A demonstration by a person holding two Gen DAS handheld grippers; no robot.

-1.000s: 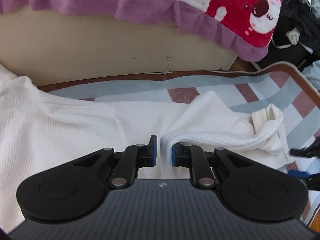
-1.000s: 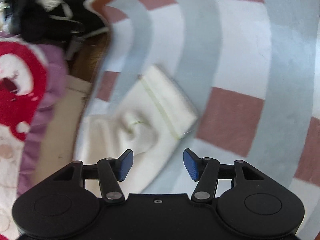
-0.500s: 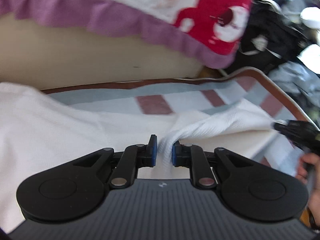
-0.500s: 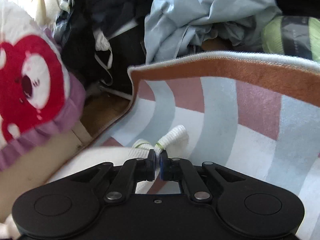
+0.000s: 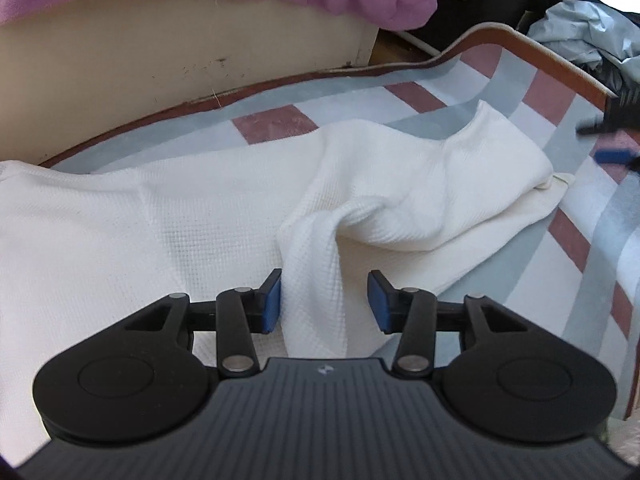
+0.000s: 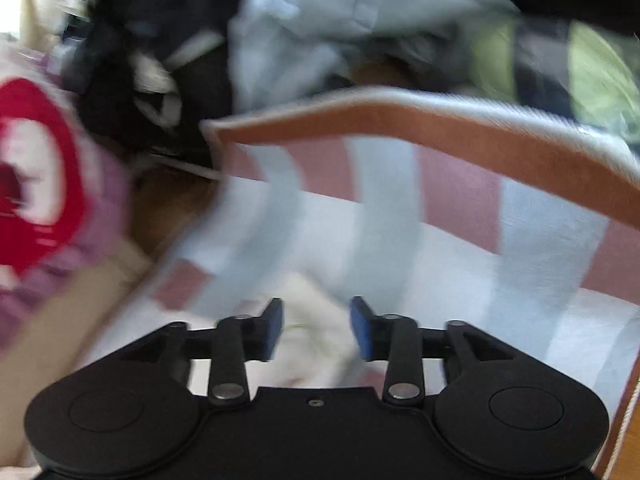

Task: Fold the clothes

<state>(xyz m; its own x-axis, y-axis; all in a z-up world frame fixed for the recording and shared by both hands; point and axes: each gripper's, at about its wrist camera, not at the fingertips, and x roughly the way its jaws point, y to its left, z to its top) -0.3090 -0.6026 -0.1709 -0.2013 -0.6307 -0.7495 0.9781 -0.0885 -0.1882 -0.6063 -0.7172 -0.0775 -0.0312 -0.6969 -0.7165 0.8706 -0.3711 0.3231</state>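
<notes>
1. Both grippers stand with jaws apart, and neither is clamping anything; this looks like the release at the end of laying a sleeve out, judging by how the cloth lies.
2. Left gripper (image 5: 324,300): jaws wide. A raised ridge of the white garment (image 5: 120,220) runs up between them, touching the left pad and well clear of the right one. Loose, not pinched.
3. The sleeve (image 5: 440,184) stretches away to the right across the checked rug (image 5: 580,208), its cuff end lying flat near the right gripper's blurred tips at the picture edge.
4. Right gripper (image 6: 316,328): jaws open about as wide, a pale bit of cloth (image 6: 312,320) between and below them. The view is motion-blurred, so contact cannot be told.
5. The garment body spreads flat to the left, beside the bed base (image 5: 160,48).
6. Next call, as I judge it: the sleeve needs gripping again and carrying over the body. That ridge wants smoothing first, or the fold will bunch.
</notes>
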